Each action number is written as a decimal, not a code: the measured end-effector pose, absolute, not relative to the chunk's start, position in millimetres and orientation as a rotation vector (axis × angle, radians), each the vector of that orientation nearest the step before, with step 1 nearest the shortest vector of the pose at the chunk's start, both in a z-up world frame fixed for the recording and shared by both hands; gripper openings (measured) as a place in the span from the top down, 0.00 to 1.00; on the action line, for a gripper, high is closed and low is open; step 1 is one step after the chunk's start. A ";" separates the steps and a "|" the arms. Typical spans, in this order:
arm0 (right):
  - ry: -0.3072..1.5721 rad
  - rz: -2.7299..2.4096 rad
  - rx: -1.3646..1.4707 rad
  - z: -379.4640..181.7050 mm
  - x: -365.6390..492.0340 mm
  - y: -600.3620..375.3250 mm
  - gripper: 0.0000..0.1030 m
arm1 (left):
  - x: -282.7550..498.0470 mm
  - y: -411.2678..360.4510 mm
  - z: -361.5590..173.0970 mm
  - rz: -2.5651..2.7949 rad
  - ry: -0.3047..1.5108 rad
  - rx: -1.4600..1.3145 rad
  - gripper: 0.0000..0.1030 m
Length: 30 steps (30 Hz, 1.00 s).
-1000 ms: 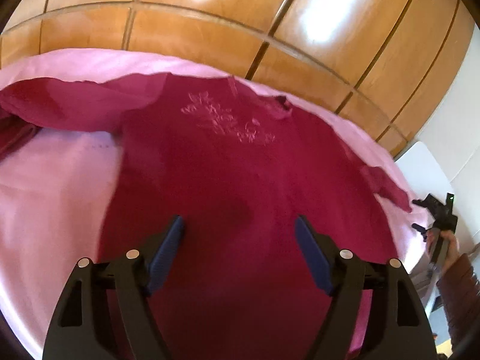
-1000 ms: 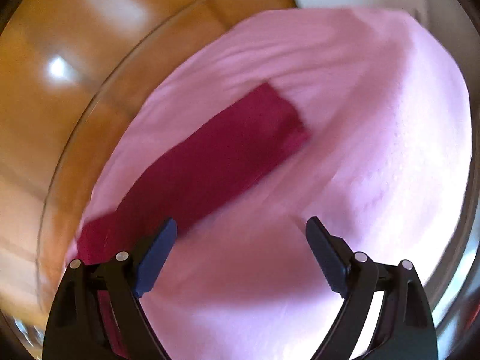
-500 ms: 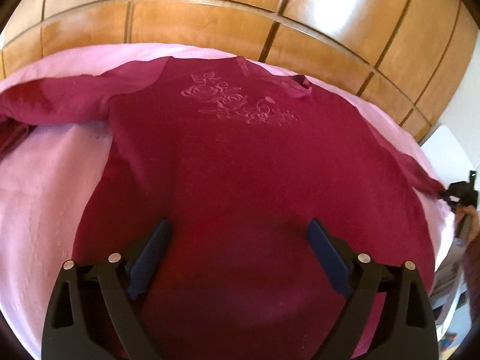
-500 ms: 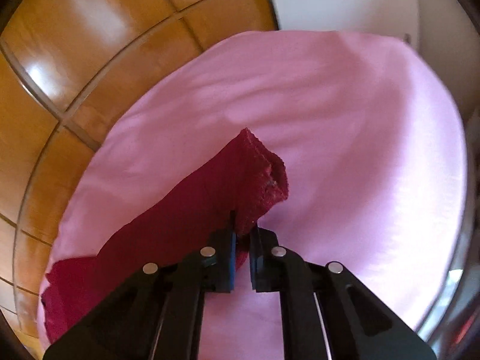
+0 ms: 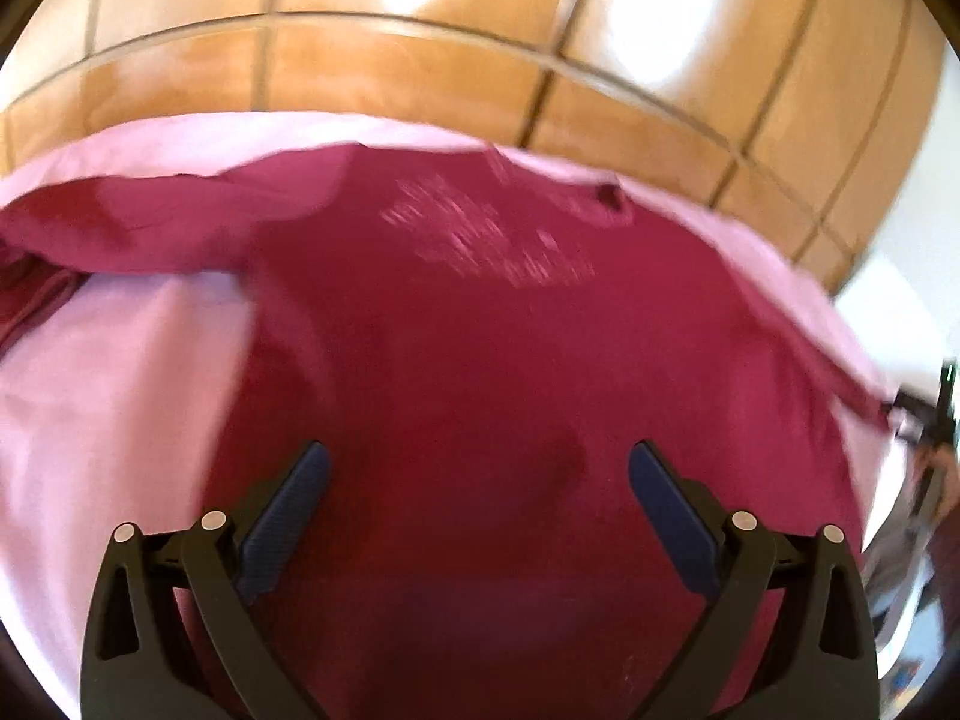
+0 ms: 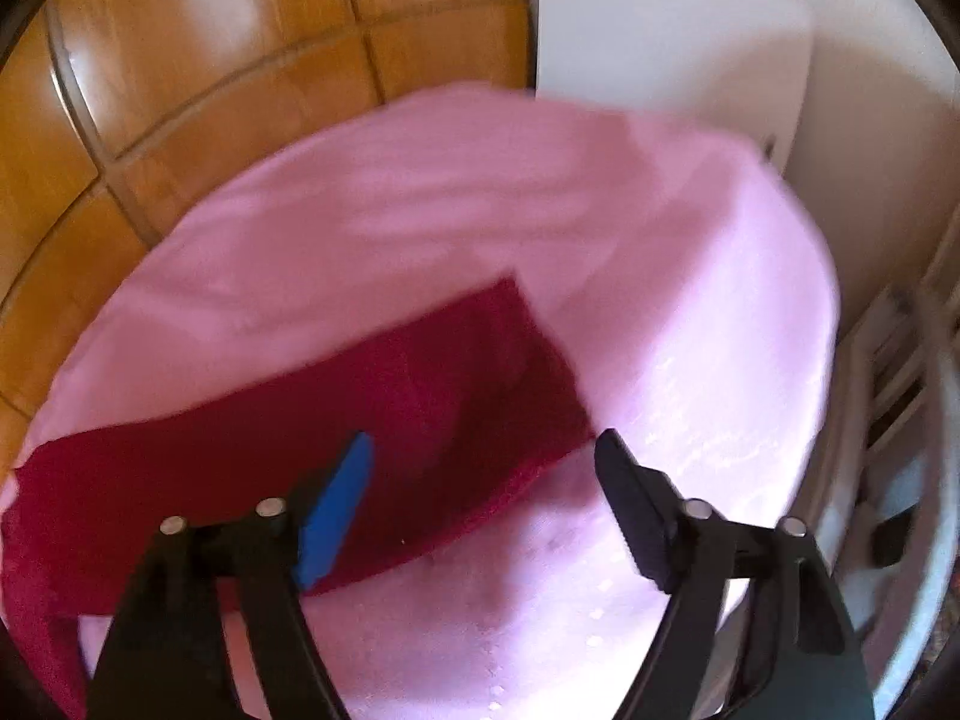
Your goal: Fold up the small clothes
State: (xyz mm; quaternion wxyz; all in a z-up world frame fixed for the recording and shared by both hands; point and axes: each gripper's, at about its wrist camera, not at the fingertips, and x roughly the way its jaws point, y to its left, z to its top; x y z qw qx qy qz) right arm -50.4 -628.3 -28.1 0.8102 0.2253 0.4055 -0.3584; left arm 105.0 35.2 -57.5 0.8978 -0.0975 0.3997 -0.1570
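A dark red long-sleeved top [image 5: 480, 360] with a pale rose print on the chest lies spread flat on a pink cloth-covered table [image 5: 108, 396]. My left gripper [image 5: 477, 468] is open and empty, hovering over the lower body of the top. In the right wrist view, the top's right sleeve [image 6: 360, 414] lies flat on the pink cloth [image 6: 690, 330], cuff end toward the upper right. My right gripper [image 6: 483, 456] is open and empty just above the sleeve's cuff end. It also shows at the far right of the left wrist view [image 5: 927, 420], blurred.
Orange-brown floor tiles [image 5: 420, 60] lie beyond the table's far edge. A white panel [image 6: 666, 36] stands behind the table's right end. White furniture with rungs [image 6: 900, 390] is at the far right. The top's left sleeve [image 5: 120, 228] stretches out left.
My right gripper was shut on the sleeve's cuff half a second ago; now it is open and the sleeve lies flat. My left gripper stays open over the top.
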 end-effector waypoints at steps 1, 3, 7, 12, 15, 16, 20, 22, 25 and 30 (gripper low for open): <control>0.856 -0.763 0.454 -21.2 -47.7 -621.1 0.25 | 105.9 45.3 -52.4 -0.312 0.812 -0.230 0.04; 0.835 -0.742 0.385 -7.4 -38.7 -600.2 0.21 | 114.0 69.8 -40.1 -0.271 0.778 -0.267 0.04; 0.807 -0.542 0.302 12.6 10.9 -540.0 0.15 | 140.2 100.1 -17.3 -0.213 0.719 -0.287 0.04; 0.907 -0.123 0.251 6.9 99.6 -446.9 0.15 | 193.5 94.2 8.4 -0.244 0.668 -0.232 0.05; 0.972 0.051 0.194 -6.2 156.6 -390.7 0.15 | 229.0 72.7 15.0 -0.273 0.659 -0.149 0.05; 0.991 0.091 0.174 -10.8 174.3 -375.7 0.15 | 240.5 64.4 15.0 -0.285 0.661 -0.116 0.05; 1.057 0.178 0.077 -32.2 237.8 -333.1 0.15 | 285.2 32.3 2.0 -0.336 0.705 0.020 0.05; 1.085 0.189 0.015 -43.8 263.7 -319.7 0.16 | 309.0 19.6 -12.0 -0.346 0.734 0.098 0.05; 1.118 0.206 -0.042 -57.4 288.1 -314.3 0.23 | 340.2 11.2 -31.5 -0.348 0.774 0.143 0.05; 1.149 0.280 -0.108 -68.7 296.5 -305.5 0.82 | 375.0 3.5 -67.2 -0.393 0.889 0.151 0.26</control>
